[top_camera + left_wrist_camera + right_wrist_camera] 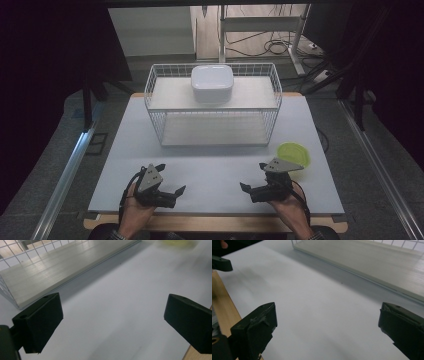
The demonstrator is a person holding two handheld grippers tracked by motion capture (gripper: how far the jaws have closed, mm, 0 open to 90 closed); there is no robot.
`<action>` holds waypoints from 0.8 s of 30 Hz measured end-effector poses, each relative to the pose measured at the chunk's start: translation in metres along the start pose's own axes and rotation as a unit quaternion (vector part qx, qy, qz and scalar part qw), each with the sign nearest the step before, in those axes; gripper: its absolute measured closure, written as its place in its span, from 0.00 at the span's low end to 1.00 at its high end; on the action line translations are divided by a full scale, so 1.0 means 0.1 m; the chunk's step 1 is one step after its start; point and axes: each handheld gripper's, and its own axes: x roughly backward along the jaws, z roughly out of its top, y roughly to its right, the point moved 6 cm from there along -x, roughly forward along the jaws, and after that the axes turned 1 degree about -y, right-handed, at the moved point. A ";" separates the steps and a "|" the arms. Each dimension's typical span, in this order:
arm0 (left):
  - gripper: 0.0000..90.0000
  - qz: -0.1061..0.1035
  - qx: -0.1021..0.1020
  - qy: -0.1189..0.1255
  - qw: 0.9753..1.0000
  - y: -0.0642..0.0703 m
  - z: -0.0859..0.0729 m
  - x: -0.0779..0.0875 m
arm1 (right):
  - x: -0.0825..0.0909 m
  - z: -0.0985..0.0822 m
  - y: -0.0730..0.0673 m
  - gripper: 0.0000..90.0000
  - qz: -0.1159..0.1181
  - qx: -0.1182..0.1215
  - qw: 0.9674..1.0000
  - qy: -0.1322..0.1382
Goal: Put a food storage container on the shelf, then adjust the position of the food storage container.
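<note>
The left gripper (170, 181) and right gripper (253, 176) hover low over the near edge of the white table (210, 165), both with jaws spread wide and nothing between them. The yellow-green bowl (295, 152) sits just beyond the right gripper. A white container (212, 82) rests atop the wire shelf rack (212, 102). No readable writing anywhere

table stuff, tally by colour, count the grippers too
white: 2, rack and box
green: 1, bowl
black: 2, left gripper and right gripper
total: 5
</note>
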 end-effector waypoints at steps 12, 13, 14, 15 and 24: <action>0.02 -0.001 0.004 -0.002 1.000 0.01 -0.06 -0.01 | -0.03 -0.18 0.06 0.03 -0.014 -0.014 1.000 -0.020; 0.02 -0.001 0.003 -0.003 1.000 0.01 -0.07 -0.02 | -0.03 -0.17 0.06 0.03 -0.015 -0.012 1.000 -0.021; 0.02 -0.002 0.003 -0.003 1.000 0.01 -0.07 -0.02 | -0.03 -0.17 0.06 0.03 -0.018 -0.010 1.000 -0.022; 0.02 -0.003 0.004 -0.003 1.000 0.01 -0.07 -0.02 | -0.03 -0.16 0.07 0.03 -0.020 -0.007 1.000 -0.022; 0.02 -0.008 0.009 -0.005 1.000 0.01 -0.08 -0.03 | 0.07 -0.10 0.18 0.22 -0.035 -0.026 0.999 -0.032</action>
